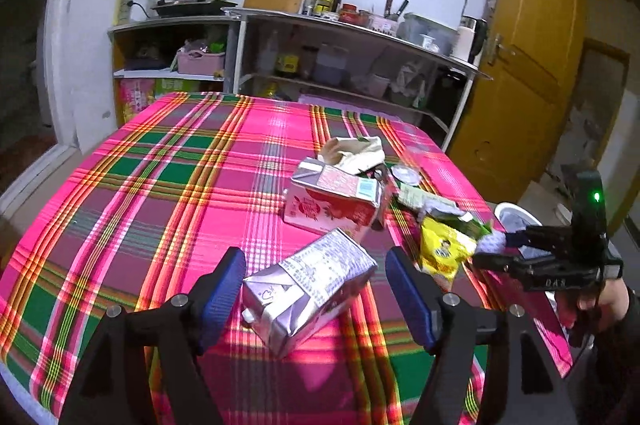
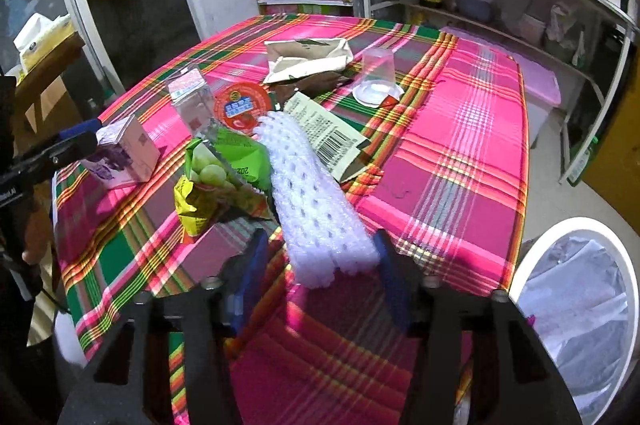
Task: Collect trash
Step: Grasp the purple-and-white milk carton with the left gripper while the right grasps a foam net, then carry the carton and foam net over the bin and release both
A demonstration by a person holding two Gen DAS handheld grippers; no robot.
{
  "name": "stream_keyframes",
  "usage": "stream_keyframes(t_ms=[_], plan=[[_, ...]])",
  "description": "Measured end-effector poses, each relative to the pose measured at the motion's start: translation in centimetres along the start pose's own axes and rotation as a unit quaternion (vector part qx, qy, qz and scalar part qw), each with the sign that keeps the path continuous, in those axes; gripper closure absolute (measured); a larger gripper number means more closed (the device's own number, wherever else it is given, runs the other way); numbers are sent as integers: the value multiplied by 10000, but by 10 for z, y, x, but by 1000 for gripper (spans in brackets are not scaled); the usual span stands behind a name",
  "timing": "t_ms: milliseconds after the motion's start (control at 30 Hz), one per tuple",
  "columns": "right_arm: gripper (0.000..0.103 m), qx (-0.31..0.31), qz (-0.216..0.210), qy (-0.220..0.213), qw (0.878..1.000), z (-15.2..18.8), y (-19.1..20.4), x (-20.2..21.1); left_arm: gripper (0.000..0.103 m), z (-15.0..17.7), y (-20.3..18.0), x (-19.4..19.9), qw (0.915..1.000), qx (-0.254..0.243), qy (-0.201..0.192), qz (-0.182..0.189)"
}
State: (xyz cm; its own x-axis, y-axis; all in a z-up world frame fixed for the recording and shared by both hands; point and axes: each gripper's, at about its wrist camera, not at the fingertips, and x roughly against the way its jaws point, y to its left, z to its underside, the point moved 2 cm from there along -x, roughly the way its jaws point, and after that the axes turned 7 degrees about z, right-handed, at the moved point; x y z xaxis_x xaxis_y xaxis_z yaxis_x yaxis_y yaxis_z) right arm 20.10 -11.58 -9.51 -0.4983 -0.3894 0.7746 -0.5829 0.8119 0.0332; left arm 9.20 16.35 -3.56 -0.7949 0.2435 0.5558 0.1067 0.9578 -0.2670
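My left gripper (image 1: 316, 299) is open, with a silver-purple milk carton (image 1: 308, 289) lying between its blue pads; they are apart from it. Behind it lie a red-white carton (image 1: 334, 203) and a beige paper bag (image 1: 352, 153). My right gripper (image 2: 320, 279) is open around the near end of a white foam net sleeve (image 2: 316, 205). Beside the sleeve lie a yellow-green snack wrapper (image 2: 216, 181), a red lid (image 2: 240, 109), a barcode paper (image 2: 324, 133) and a clear plastic cup (image 2: 378, 77). In the left wrist view the right gripper (image 1: 496, 249) is at the table's right edge.
The table has a pink plaid cloth (image 1: 160, 185). A white trash bin (image 2: 580, 289) with a liner stands off the table's right side. Steel shelves (image 1: 360, 57) with kitchenware stand behind. A yellow door (image 1: 528, 57) is at the right.
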Motion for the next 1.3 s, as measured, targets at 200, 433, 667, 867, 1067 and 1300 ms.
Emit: stream_keyframes(t_ms=[200, 433, 667, 867, 1067, 1300], plan=[[73, -67, 16, -16, 10000, 1, 1, 4, 33, 6, -7, 1, 9997, -220, 74, -126], [76, -281, -3, -100, 9996, 9, -3, 16, 60, 14, -16, -6, 9987, -370, 214, -285], [77, -534, -12, -190, 9984, 19, -10, 31, 63, 18, -26, -3, 9986, -303, 211, -383], [77, -698, 56, -343, 9970, 25, -16, 49, 64, 21, -32, 6, 9988, -47, 109, -479], [77, -832, 126, -541, 9950, 28, -24, 69, 64, 17, -44, 20, 9988, 35, -40, -493], [77, -1007, 192, -705, 9922, 38, -32, 91, 64, 8, -71, 29, 9993, -48, -165, -346]])
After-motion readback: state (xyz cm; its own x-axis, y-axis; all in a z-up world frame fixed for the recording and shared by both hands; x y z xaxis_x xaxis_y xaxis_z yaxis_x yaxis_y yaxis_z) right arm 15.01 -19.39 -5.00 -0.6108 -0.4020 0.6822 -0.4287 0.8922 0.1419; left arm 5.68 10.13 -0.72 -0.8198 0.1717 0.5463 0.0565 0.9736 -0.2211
